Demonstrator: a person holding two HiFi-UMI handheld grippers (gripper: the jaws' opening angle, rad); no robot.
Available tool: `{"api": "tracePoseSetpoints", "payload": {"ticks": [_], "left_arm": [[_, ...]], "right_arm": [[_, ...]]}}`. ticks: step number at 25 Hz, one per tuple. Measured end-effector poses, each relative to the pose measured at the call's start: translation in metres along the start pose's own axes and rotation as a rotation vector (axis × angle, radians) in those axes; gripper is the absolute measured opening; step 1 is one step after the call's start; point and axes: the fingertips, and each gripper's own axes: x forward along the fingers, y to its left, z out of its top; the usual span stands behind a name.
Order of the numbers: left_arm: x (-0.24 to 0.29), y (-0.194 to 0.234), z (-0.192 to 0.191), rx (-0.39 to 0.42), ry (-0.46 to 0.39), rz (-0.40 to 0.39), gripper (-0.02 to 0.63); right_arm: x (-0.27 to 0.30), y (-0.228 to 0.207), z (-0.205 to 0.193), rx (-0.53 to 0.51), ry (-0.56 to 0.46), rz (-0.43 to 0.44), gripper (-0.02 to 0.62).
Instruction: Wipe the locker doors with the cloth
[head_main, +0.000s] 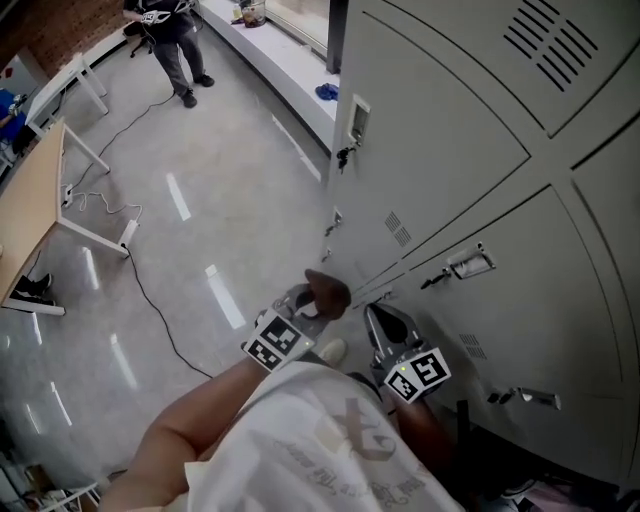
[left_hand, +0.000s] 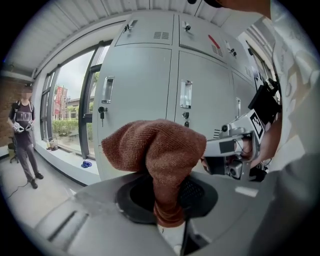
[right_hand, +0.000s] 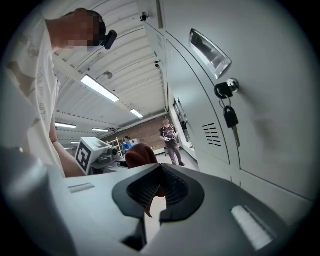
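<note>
My left gripper (left_hand: 167, 196) has its jaws clenched on the brown cloth (left_hand: 159, 145). The cloth is bunched into a wad that stands up out of the jaws and flops over to one side. It is in the air in front of the grey locker doors (head_main: 450, 150), close to them but not pressed on any panel that I can see. I judge this as cloth in hand, with no wiping stroke in contact yet.

My right gripper (right_hand: 157, 192) sits just beside the cloth, its jaws drawn nearly together. A thin brown sliver shows in the slit between them, and I can't tell whether they nip the cloth or it only shows through from behind.

Next I'd turn the left gripper so the loose wad faces a door, press it on, and sweep across the panel. I'd steer round the handle (right_hand: 210, 50) and the key (right_hand: 231, 119) hanging from the lock, and keep the right gripper out of the stroke.
</note>
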Motion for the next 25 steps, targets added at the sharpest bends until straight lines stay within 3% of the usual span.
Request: {"api": "tracePoseSetpoints", "payload": {"ticks": [17, 25], "left_arm": [[0.045, 0.014, 0.033, 0.096, -0.035, -0.079, 0.084], [0.074, 0.023, 0.026, 0.1, 0.017, -0.152, 0.084]], "right_arm": [[0.008, -0.025, 0.002, -0.026, 0.014, -0.059, 0.008], [0.019, -0.039, 0.006, -0.033, 0.038, -0.142, 0.008]]}}
